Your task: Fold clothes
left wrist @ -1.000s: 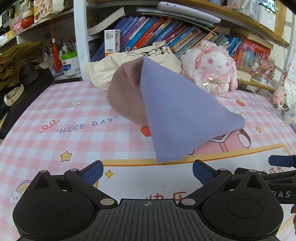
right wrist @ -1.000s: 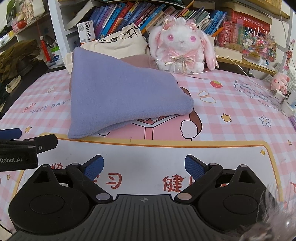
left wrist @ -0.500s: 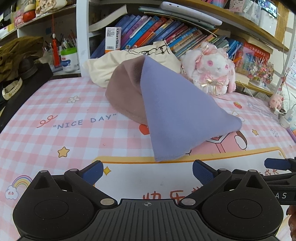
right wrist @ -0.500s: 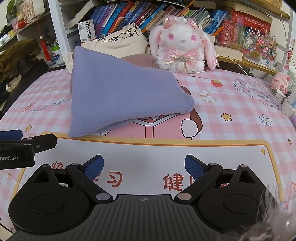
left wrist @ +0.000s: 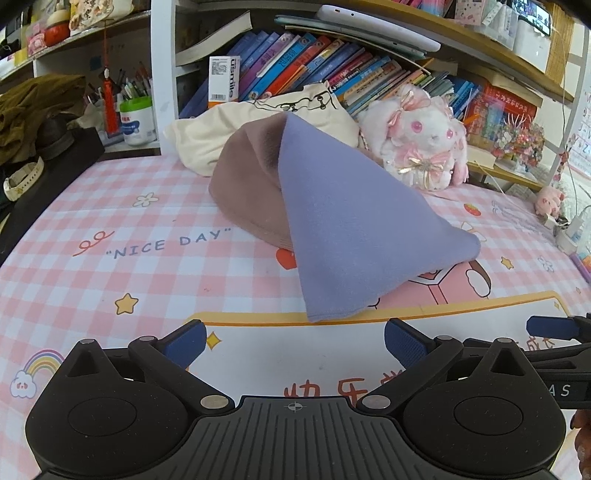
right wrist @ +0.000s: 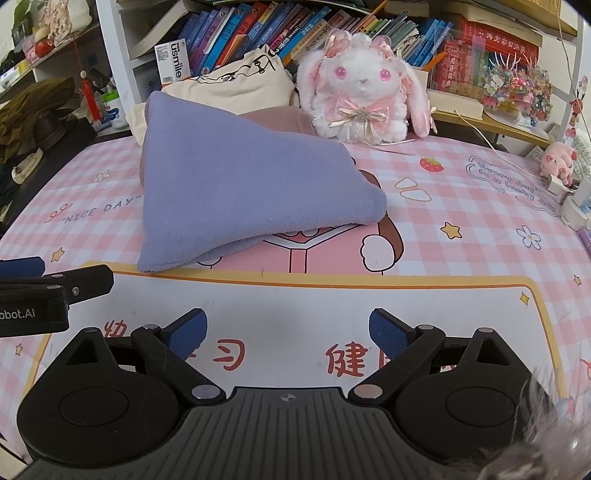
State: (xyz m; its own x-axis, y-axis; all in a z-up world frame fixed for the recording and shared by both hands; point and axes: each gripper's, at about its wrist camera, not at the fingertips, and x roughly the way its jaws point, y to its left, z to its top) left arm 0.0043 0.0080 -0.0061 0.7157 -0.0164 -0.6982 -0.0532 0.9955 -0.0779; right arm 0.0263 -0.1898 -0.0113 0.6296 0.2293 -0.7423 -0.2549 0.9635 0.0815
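We see both views bright and evenly lit, with only soft shadows under the purple cloth [left wrist: 354, 236]. Fisheye distortion bends the bookshelf [right wrist: 258, 33] above it, and the corners go dark.

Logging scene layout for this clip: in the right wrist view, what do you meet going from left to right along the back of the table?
Cream tote bag → white plush bunny → small pink pig toy.
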